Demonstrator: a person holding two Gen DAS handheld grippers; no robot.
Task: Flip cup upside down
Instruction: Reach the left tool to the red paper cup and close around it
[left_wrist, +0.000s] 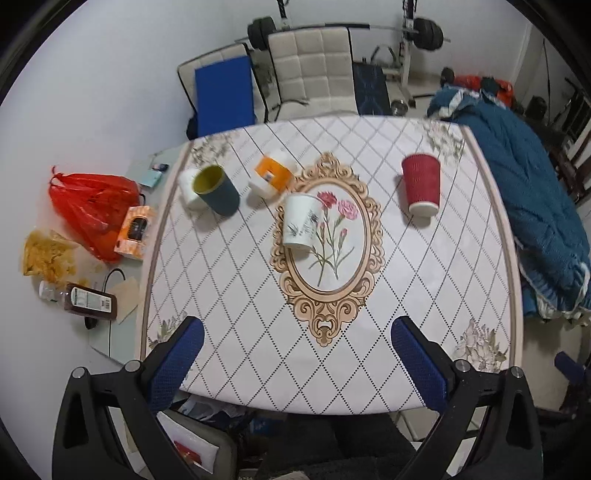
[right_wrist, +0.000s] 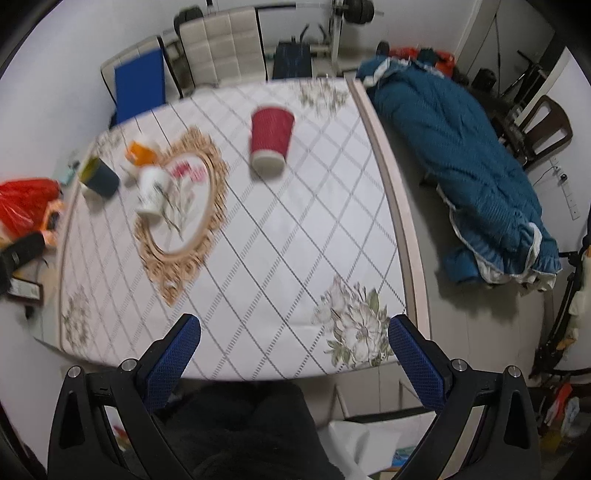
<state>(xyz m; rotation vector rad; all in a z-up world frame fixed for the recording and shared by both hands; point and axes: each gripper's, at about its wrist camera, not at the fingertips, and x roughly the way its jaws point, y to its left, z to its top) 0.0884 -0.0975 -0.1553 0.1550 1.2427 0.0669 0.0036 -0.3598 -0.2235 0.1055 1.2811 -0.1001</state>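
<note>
Left gripper and right gripper hover spread wide, grasping nothing. Far ahead, red cup and white cup appear already inverted; teal cup remains mouth-up, untouched.

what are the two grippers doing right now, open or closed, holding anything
Left gripper: open, holding nothing, above the near table edge.
Right gripper: open, holding nothing, well short of the red cup.
</note>
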